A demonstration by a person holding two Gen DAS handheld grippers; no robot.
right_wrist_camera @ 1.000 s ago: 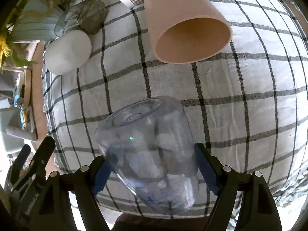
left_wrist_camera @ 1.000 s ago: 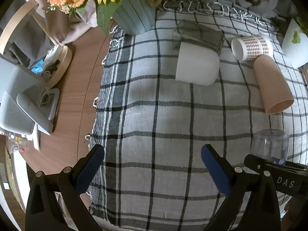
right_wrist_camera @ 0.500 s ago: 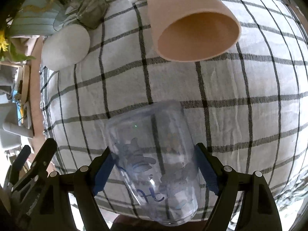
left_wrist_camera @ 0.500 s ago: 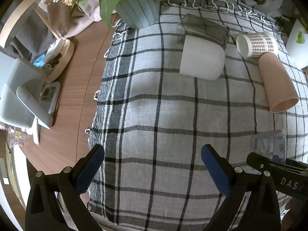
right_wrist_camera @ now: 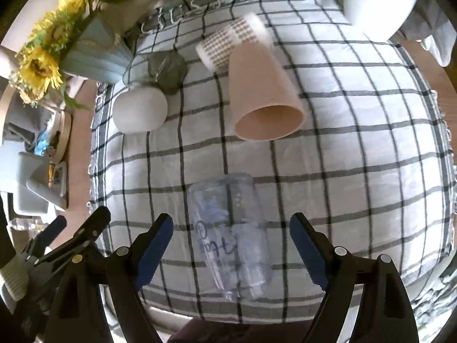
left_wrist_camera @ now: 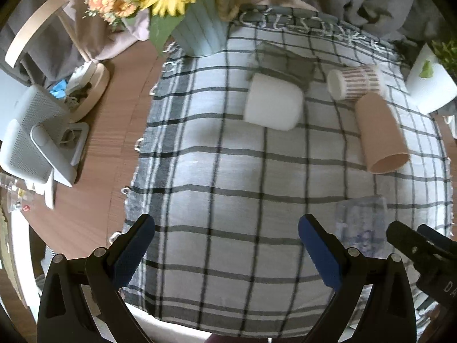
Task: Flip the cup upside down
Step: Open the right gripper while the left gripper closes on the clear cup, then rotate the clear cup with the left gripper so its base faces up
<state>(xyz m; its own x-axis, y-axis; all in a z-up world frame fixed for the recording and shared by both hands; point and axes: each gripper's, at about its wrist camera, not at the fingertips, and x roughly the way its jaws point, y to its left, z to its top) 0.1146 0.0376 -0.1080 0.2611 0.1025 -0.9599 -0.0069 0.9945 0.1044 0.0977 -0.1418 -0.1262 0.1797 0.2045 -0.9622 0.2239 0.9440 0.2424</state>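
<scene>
Hard to make out whether the clear plastic cup stands base-up or lies over, since its see-through wall blends with the checks beneath; blurred too at the lower right of the left wrist view, partly cut by the dark body of the other tool; blue scrawl on its side legible only as handwriting; rim lost near the bottom edge of the cloth. Spread over a round wooden table, a grey-and-black checked tablecloth with a fringed far edge; on it a sunflower vase, a white cup on its side touching a smoky glass tumbler, a checked paper cup lying against a beige cup whose mouth faces the camera; a white planter at the far right corner; a grey stand and a round tray of oddments on the bare wood to the left. Set between the fingers of the right gripper, spread wide and apart from the cup's walls, touching neither side; left gripper likewise spread wide over bare cloth, gripping nothing.
</scene>
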